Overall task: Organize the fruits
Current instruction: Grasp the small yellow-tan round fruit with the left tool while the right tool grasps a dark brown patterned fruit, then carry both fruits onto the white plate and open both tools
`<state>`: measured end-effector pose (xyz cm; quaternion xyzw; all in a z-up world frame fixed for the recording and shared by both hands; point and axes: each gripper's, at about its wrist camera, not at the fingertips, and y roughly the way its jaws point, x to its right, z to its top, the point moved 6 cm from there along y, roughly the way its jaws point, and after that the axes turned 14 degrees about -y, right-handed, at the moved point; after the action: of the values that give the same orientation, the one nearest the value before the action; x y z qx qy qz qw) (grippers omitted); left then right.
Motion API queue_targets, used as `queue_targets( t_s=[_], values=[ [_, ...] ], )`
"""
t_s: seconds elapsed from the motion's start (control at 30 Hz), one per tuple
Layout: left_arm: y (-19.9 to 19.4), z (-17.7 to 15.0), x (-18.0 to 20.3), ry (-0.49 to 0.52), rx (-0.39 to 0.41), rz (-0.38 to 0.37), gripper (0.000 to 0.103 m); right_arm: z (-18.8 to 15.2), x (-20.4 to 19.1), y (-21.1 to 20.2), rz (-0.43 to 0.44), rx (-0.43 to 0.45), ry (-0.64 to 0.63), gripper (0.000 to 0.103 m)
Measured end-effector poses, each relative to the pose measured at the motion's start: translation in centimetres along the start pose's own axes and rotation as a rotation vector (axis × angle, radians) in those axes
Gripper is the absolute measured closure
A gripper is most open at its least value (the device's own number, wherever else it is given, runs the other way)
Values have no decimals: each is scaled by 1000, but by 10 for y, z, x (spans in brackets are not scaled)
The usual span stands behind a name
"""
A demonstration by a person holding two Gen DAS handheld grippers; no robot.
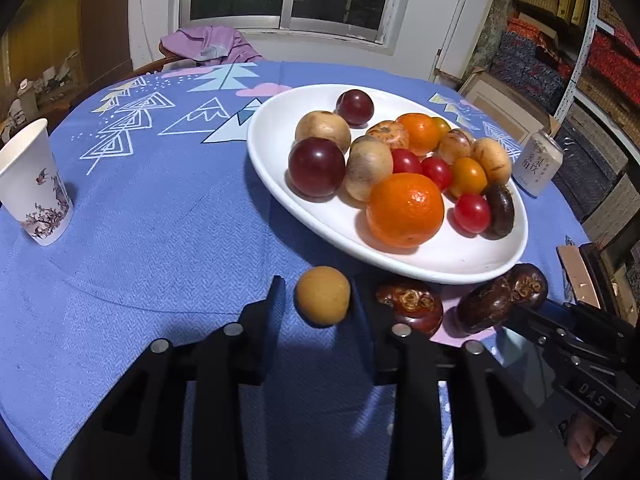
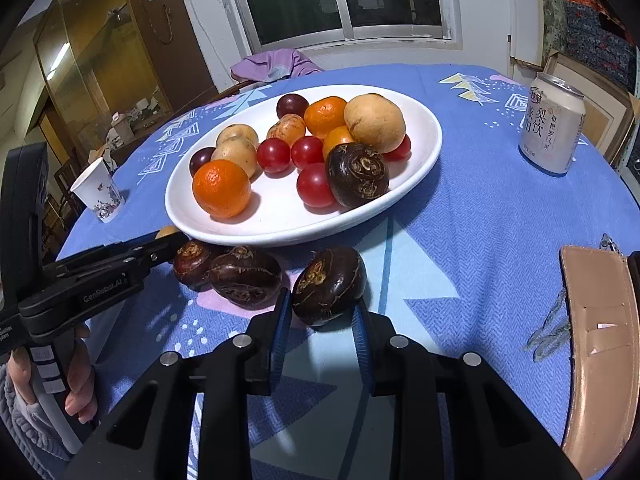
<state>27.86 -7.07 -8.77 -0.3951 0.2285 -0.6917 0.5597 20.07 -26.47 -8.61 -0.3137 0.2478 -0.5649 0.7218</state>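
Blue-clothed table (image 2: 480, 216) – white plate (image 2: 434, 140), can (image 2: 552, 128), paper cup (image 1: 34, 184), loose fruit.

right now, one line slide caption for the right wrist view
Right tool brackets a dark water chestnut on the blue tablecloth, before the white fruit plate.

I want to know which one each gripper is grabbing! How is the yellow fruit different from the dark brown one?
The yellow fruit is smooth, pale and round; the dark brown fruit is glossy, ridged and flatter. The yellow one sits between the left gripper fingers, the brown one between the right gripper fingers. Both lie on the tablecloth, outside the white plate.
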Motion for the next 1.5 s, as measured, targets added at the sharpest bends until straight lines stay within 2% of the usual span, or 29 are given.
queue_targets(
  t_s=[0.17,0.23,0.57,0.87,1.0,1.2,1.3,1.5],
  values=[
    [2,0,4,11,0,-2,75,2,3,4,8,-4,18,73],
    [2,0,4,8,-1,-12,76,2,2,4,17,0,16,79],
    [-13,-2,-1,-8,25,-46,77,-1,4,-2,39,8,21,80],
    [-55,-19,-10,-8,87,-23,77,-15,-1,-35,39,59,6,80],
    [-81,-33,-12,4,122,-8,77,-21,-8,-65,21,125,-28,80],
    [-126,-43,-12,15,210,28,77,-29,-2,-102,24,199,4,80],
    [-140,-35,-4,33,244,40,76,-21,2,-116,16,233,5,80],
    [-134,3,21,62,273,47,77,27,16,-116,-7,245,-4,80]
  ],
)
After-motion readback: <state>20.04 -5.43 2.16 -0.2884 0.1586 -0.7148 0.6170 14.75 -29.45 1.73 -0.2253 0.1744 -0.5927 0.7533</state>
